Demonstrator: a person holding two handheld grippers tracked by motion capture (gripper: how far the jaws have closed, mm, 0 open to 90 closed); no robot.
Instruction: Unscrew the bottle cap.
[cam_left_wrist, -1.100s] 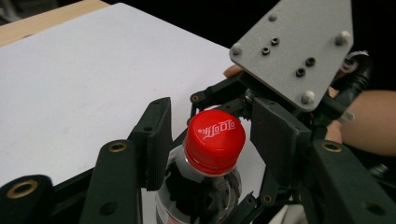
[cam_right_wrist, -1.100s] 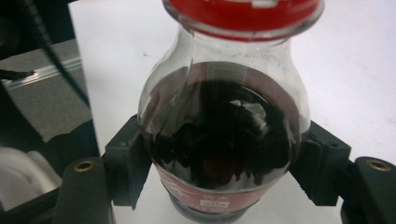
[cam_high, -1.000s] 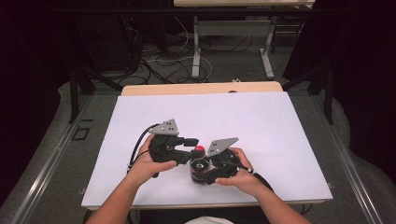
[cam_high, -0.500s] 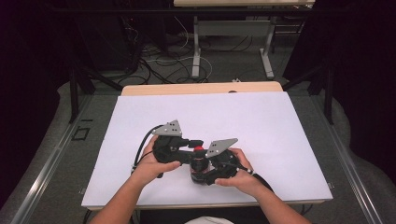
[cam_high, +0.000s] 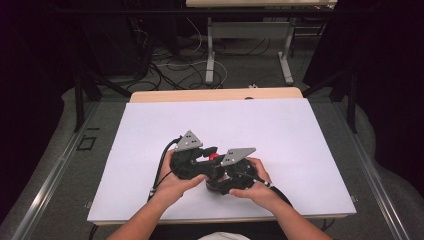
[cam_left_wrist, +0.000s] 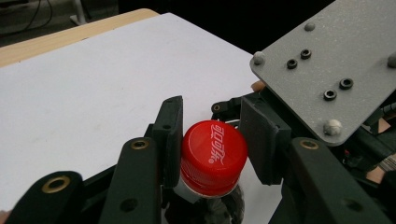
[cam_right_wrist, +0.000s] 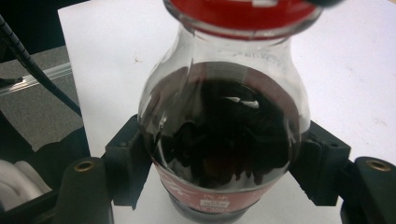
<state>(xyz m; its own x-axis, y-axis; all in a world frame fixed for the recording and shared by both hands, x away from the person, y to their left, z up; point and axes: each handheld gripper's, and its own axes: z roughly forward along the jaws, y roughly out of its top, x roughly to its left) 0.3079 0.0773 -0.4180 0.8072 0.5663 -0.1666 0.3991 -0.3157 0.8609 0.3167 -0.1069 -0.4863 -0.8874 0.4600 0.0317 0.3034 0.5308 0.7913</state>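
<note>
A small glass bottle of dark drink (cam_right_wrist: 224, 140) with a red screw cap (cam_left_wrist: 213, 156) stands on the white table (cam_high: 280, 135) near its front edge. My right gripper (cam_right_wrist: 226, 149) is shut on the bottle's body, a pad pressing each side above the label. My left gripper (cam_left_wrist: 212, 133) is open around the cap: its left pad (cam_left_wrist: 170, 140) touches the cap, and a thin gap remains at the right pad (cam_left_wrist: 259, 140). In the high view the left gripper (cam_high: 207, 154) and right gripper (cam_high: 220, 177) meet at the cap (cam_high: 214, 157), a hand on each.
The white sheet covers the table up to a wooden strip (cam_high: 215, 94) at the far edge. The right gripper's grey plate (cam_left_wrist: 327, 70) sits close beside my left jaws. Cables (cam_high: 175, 65) and another table's legs (cam_high: 210, 50) are on the floor beyond.
My left gripper has moved right and brought its jaws around the red cap. The right gripper has kept its hold on the bottle in the same place.
</note>
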